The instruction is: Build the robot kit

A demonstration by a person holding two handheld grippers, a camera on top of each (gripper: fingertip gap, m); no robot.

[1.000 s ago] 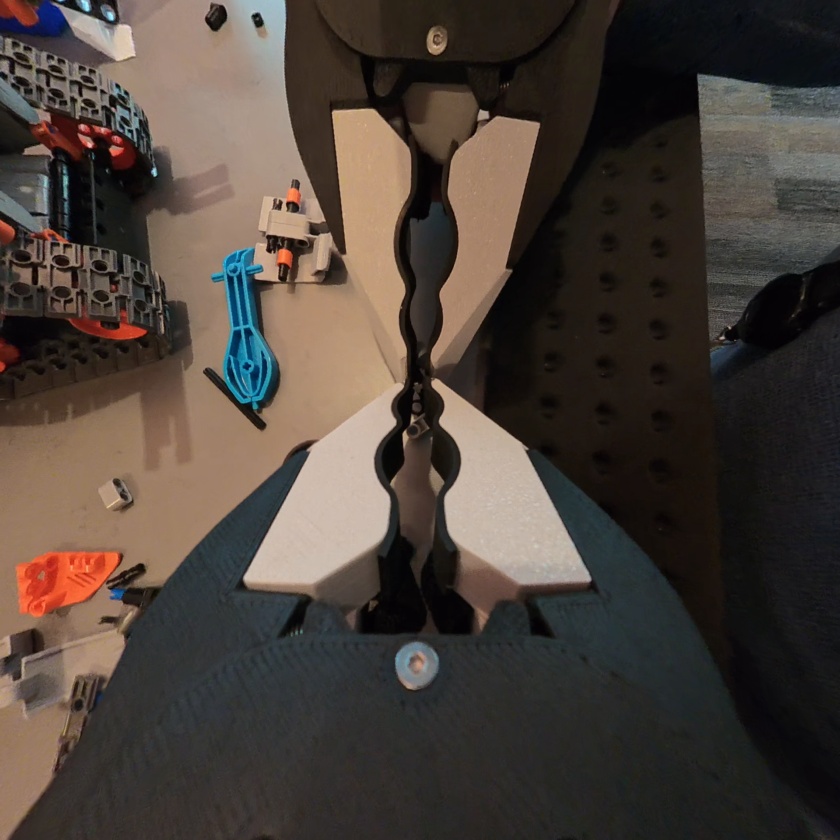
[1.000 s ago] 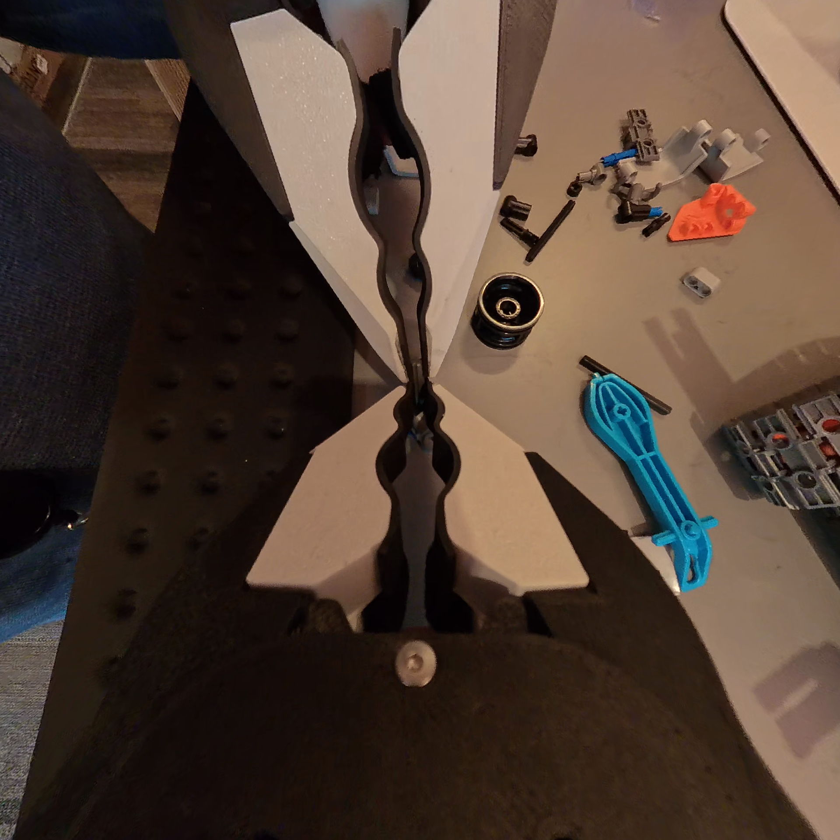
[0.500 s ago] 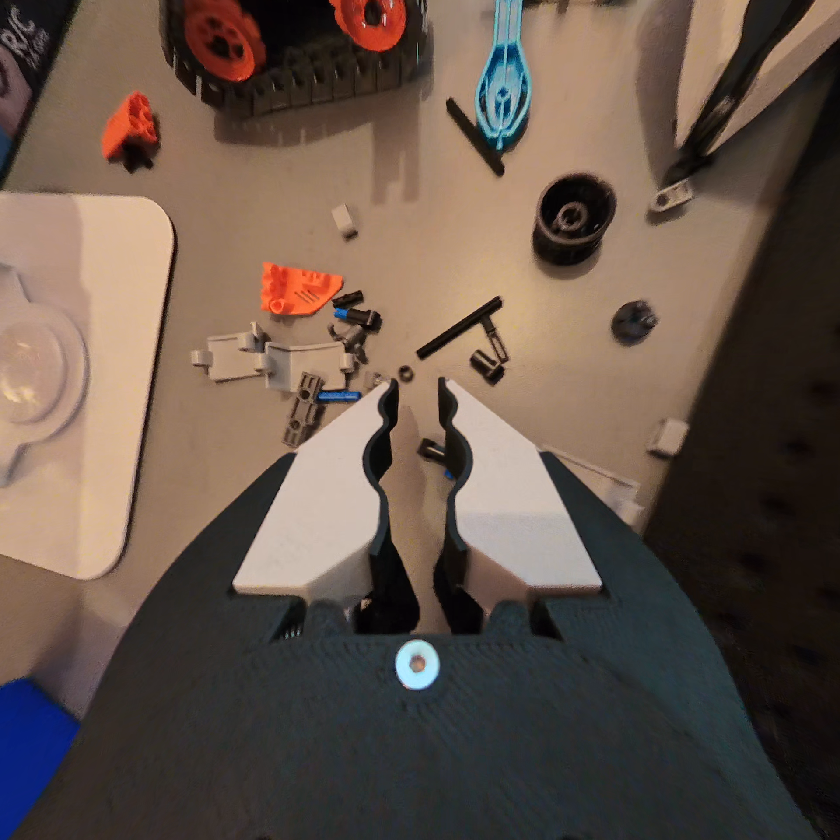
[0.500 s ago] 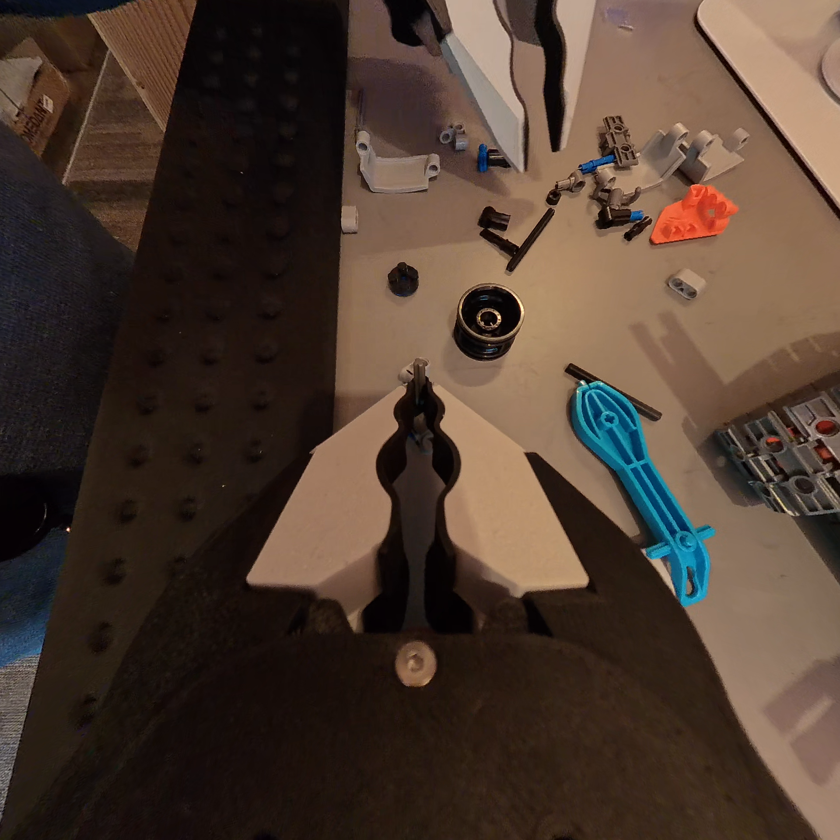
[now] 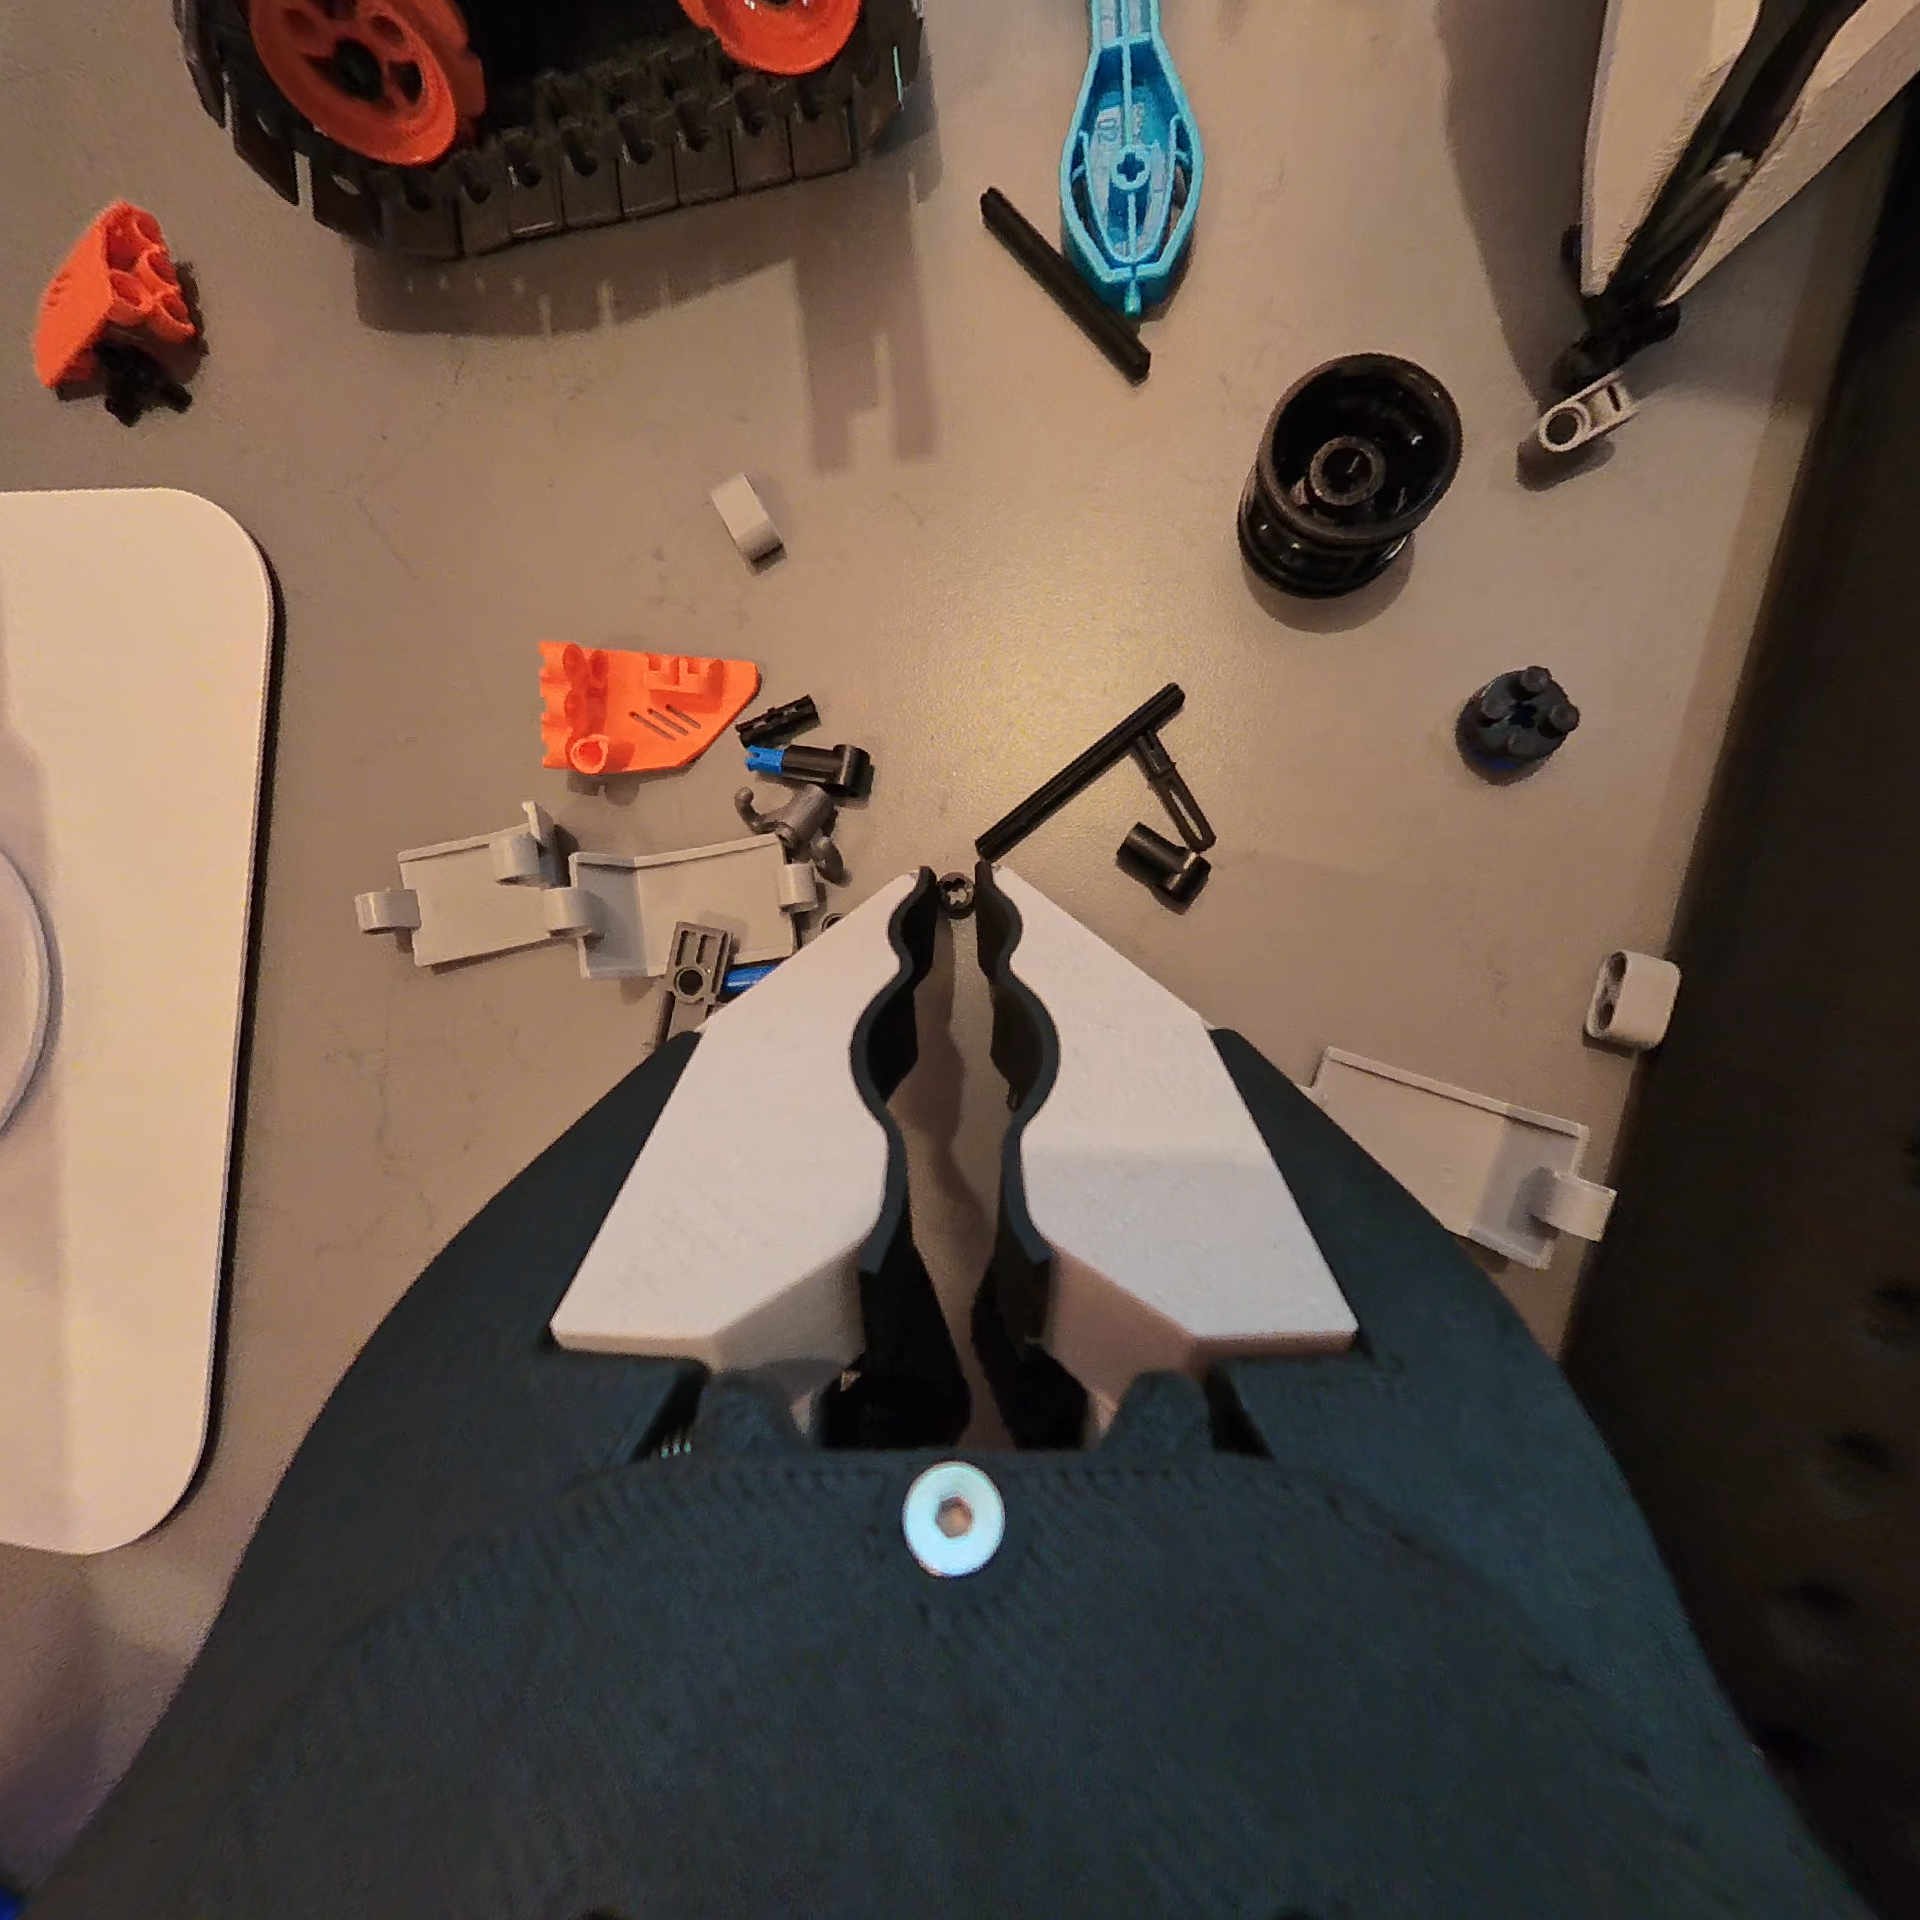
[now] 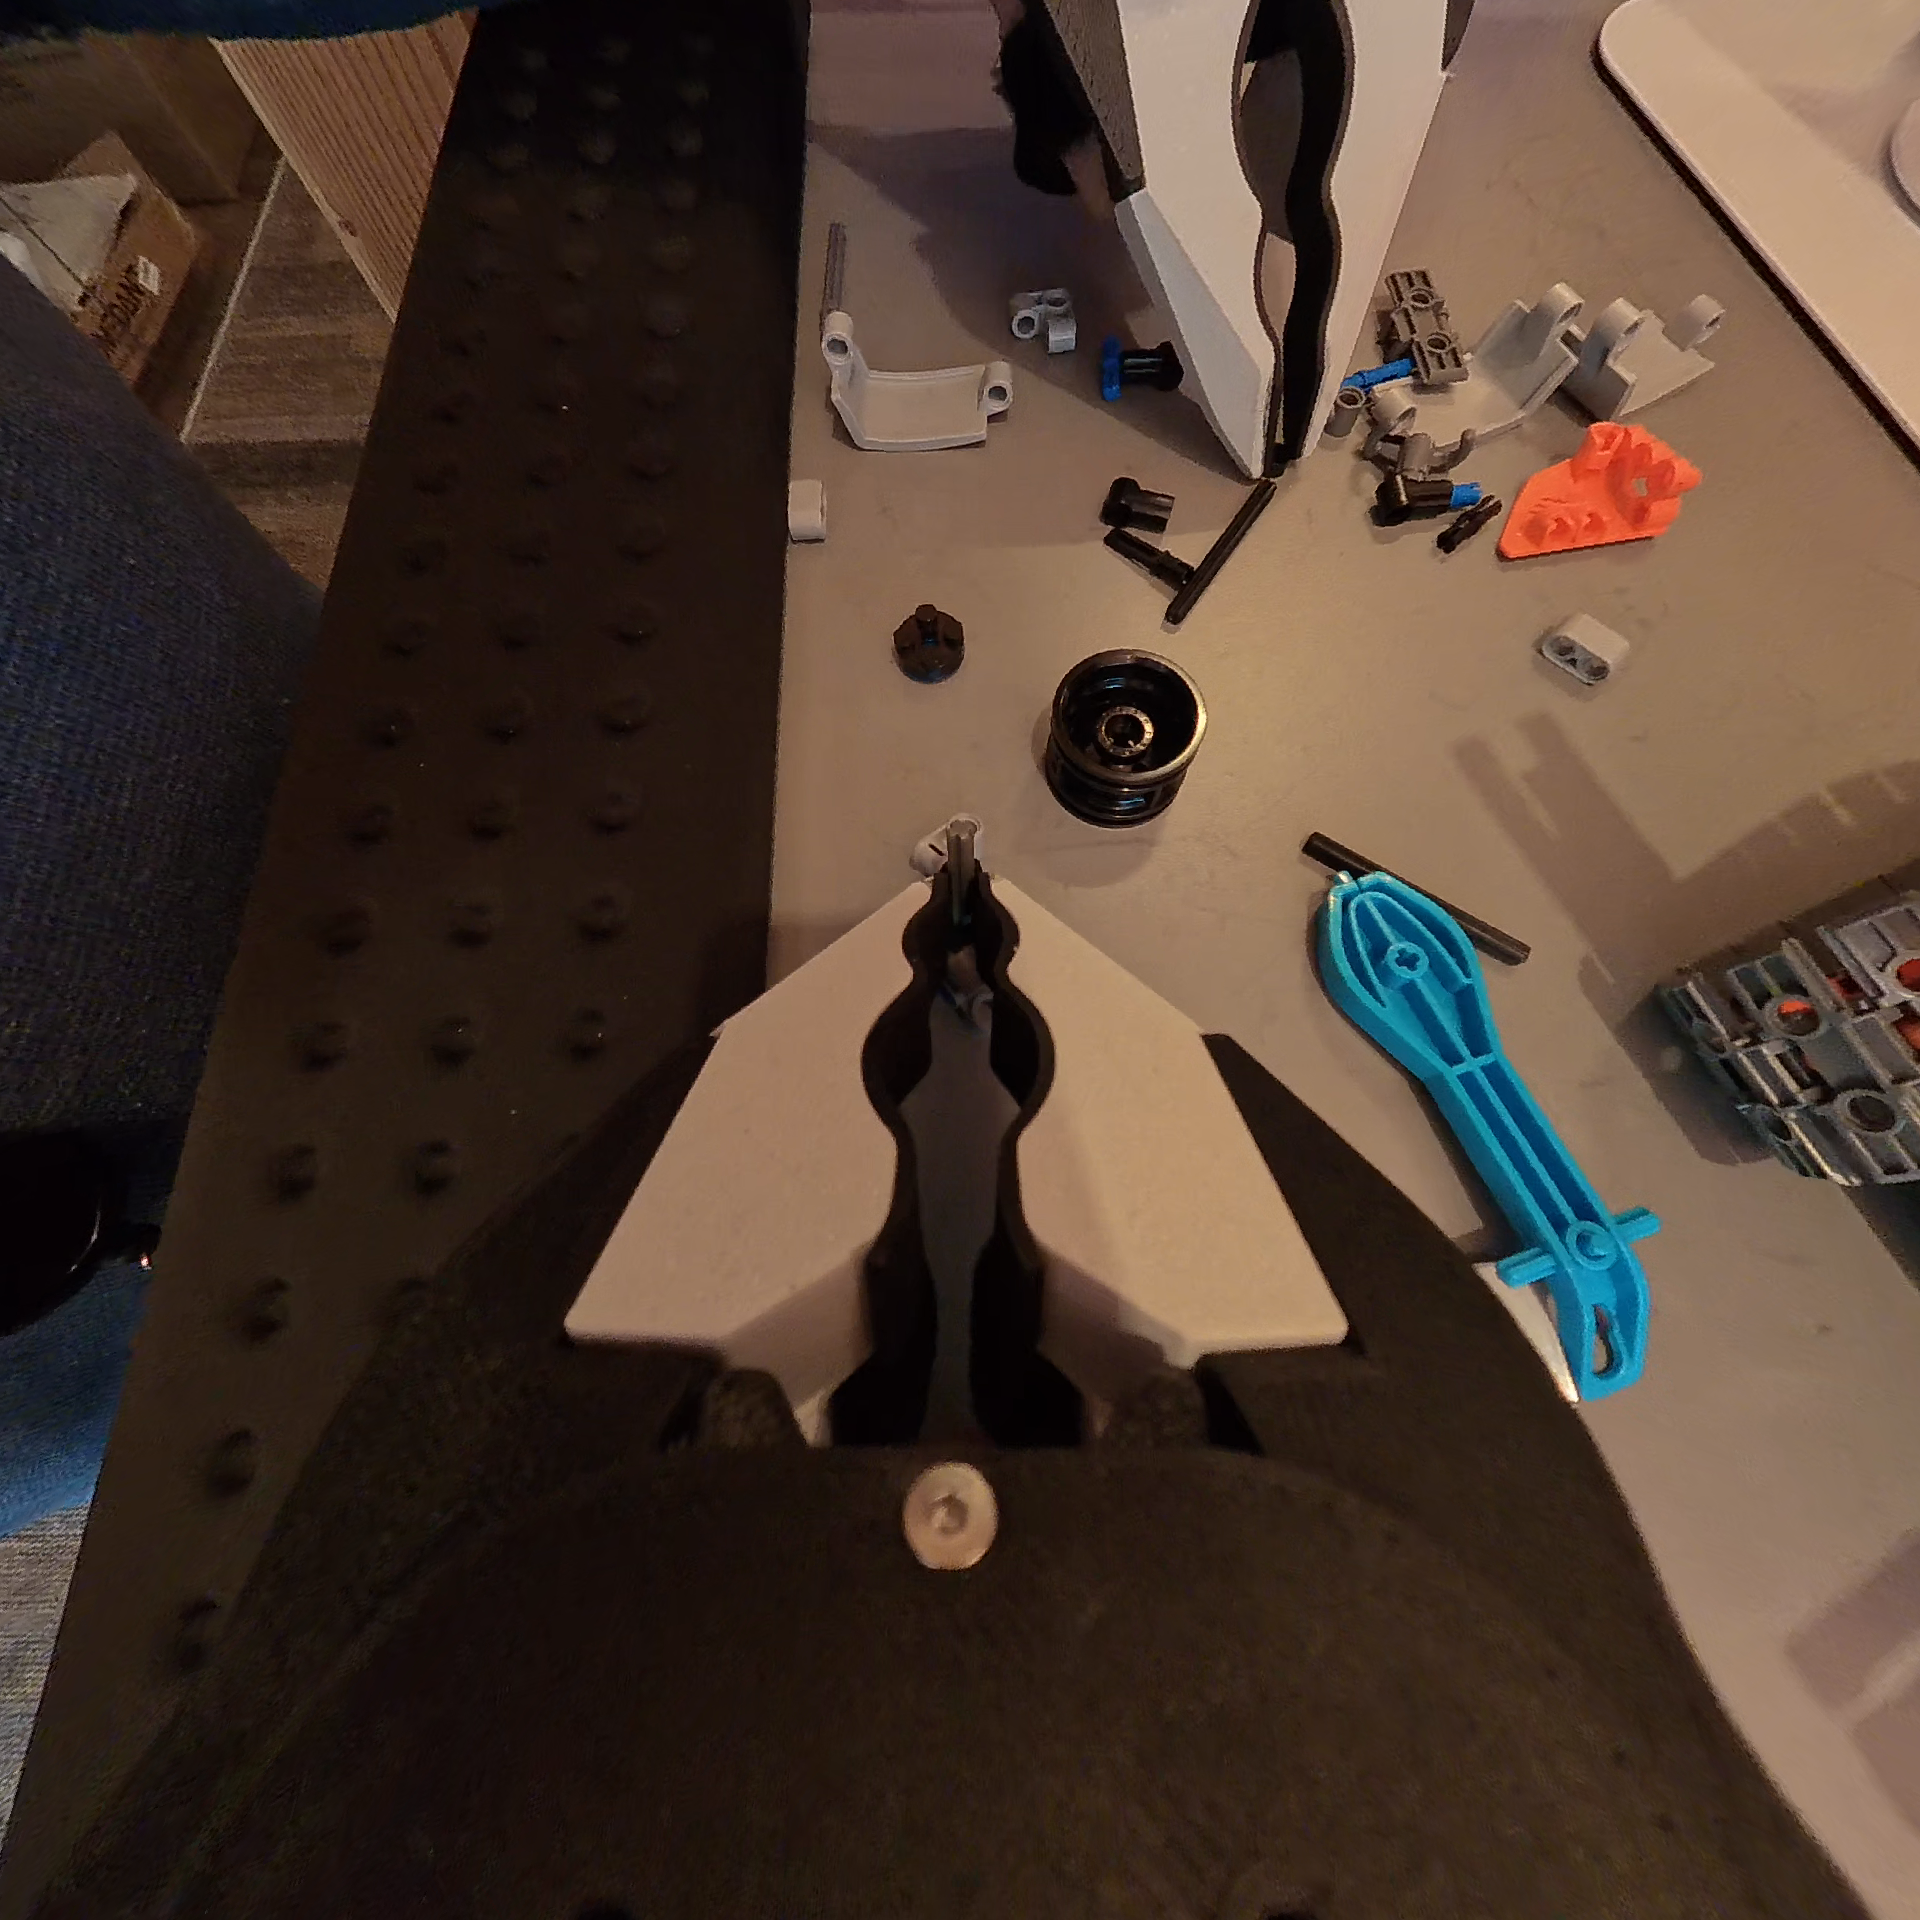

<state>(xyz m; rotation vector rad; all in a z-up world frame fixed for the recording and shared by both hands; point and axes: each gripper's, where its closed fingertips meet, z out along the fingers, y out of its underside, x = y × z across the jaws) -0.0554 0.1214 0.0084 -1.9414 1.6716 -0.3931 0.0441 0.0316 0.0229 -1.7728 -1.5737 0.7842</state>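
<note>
My left gripper [image 5: 954, 896] has its jaws slightly parted around a tiny black round bush [image 5: 954, 894] on the grey tabletop [image 5: 1039, 582]; contact is unclear. My right gripper [image 6: 958, 896] pinches a small grey-and-black pin piece [image 6: 958, 847], mostly hidden between its fingers, near the black plastic wheel hub [image 6: 1127, 736].

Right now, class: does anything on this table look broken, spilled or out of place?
Nothing looks damaged or spilled. Small loose building pieces lie scattered across the grey table, and one black wheel lies off on its side, apart from the tracked vehicle.

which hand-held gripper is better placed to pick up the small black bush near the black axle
Left. The left hand-held gripper is open with the small black bush between its fingertips; the right hand-held gripper is shut on a small grey-and-black piece.
</note>
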